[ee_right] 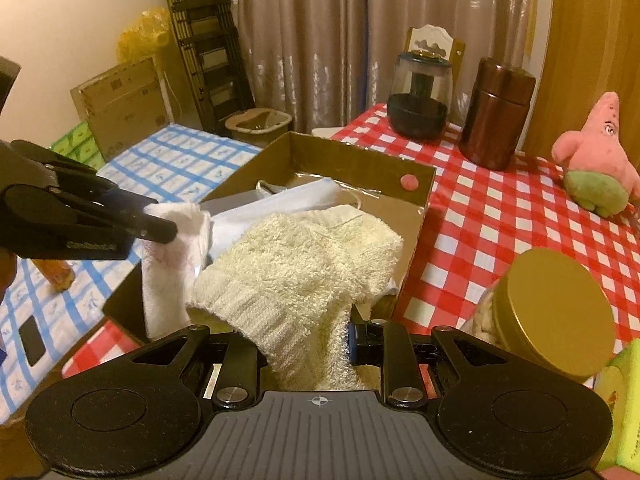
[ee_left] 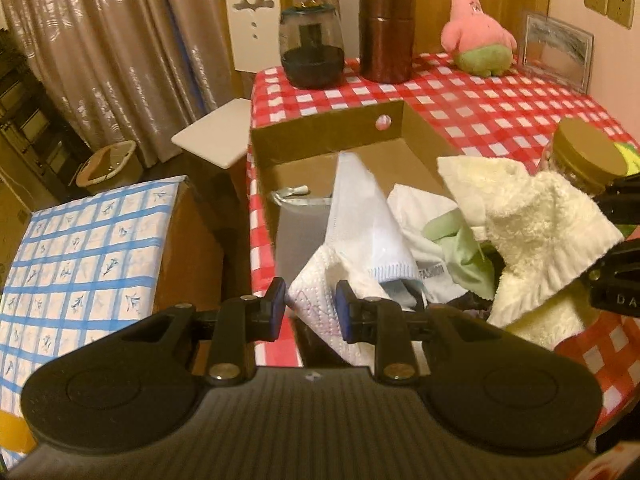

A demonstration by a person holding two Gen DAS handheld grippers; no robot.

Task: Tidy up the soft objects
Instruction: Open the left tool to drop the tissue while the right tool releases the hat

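Note:
An open cardboard box (ee_left: 328, 128) (ee_right: 360, 160) stands on the red-checked table and holds several soft items: a white cloth with a blue edge (ee_left: 360, 216), a white garment (ee_left: 424, 268) and a green cloth (ee_left: 460, 248). My left gripper (ee_left: 310, 306) (ee_right: 168, 232) is shut on a white textured cloth (ee_left: 316, 296) (ee_right: 172, 264) at the box's near left corner. My right gripper (ee_right: 308, 344) (ee_left: 612, 224) is shut on a cream terry towel (ee_right: 296, 272) (ee_left: 536, 232), which drapes over the box's near end. A pink star plush (ee_left: 476, 36) (ee_right: 596, 152) sits at the table's back right.
On the table stand a gold-lidded jar (ee_left: 588, 156) (ee_right: 552, 312), a brown canister (ee_left: 386, 36) (ee_right: 496, 112), a dark glass jar (ee_left: 312, 48) (ee_right: 418, 96) and a picture frame (ee_left: 556, 48). Left of it are a blue-checked surface (ee_left: 80, 260) (ee_right: 180, 160) and a white chair (ee_left: 248, 32).

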